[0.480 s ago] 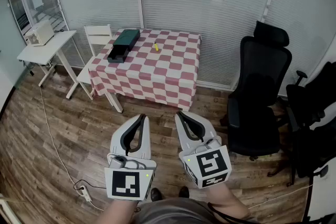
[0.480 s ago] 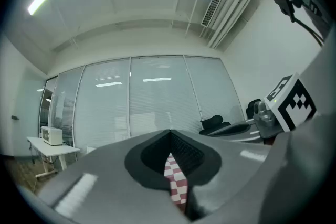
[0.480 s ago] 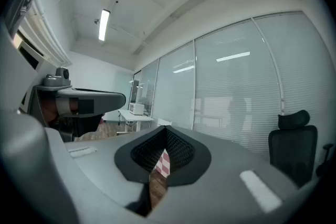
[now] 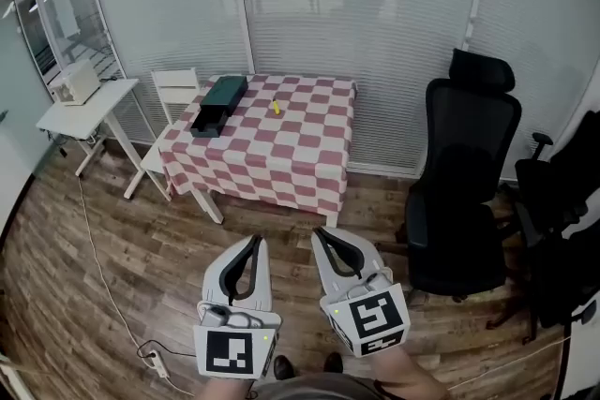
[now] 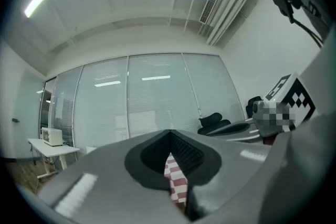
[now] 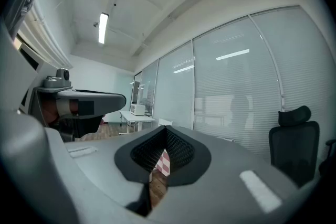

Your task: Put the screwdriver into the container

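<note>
The left tool and right tool, both of smooth grey plastic, are held low over a wood-plank floor, each with its curved jaws closed tip to tip on nothing. Well ahead, the small yellow screwdriver lies on the desk, draped in red-and-white checks, near the dark, boxy container.

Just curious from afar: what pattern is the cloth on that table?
Red-and-white checks on the tablecloth; clearest in the head view.

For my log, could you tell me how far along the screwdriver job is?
Nothing looks done: the yellow screwdriver lies on the checked table, apart from the dark container. The left gripper and right gripper are shut and empty. Approach, pickup and placing remain.
</note>
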Motion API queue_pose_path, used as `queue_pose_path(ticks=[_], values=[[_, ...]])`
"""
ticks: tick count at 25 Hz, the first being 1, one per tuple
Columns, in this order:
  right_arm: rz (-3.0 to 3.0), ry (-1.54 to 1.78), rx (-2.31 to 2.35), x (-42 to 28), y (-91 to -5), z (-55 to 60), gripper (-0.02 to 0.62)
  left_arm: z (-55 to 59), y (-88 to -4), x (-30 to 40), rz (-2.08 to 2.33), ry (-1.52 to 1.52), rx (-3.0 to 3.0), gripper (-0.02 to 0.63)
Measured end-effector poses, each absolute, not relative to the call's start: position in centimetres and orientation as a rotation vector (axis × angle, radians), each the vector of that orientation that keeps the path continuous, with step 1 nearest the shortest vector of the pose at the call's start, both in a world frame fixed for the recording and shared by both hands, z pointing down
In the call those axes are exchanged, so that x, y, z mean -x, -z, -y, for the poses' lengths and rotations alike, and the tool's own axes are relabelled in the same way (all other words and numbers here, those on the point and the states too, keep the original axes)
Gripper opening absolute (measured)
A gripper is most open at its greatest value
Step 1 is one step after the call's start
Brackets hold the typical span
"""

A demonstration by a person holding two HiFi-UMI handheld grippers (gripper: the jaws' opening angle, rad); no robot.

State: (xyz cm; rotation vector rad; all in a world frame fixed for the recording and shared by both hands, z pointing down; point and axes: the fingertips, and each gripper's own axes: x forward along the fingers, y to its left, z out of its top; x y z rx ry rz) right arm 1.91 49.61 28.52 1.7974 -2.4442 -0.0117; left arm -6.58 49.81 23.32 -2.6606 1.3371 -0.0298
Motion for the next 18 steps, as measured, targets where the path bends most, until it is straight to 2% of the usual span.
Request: queue_pose_path(ticks=[11, 18], values=[[2.509, -0.112, -1.791, -5.3, -30.4, -48.8, 0.025, -49.3, -25.2, 3.5, -1.342, 0.099, 2.652, 0.000], [2.515, -0.160, -1.742, -5.1, -32.4, -44.0, 0.025, -44.3, -27.3, 3.1, -1.358, 0.099, 2.684, 0.000]])
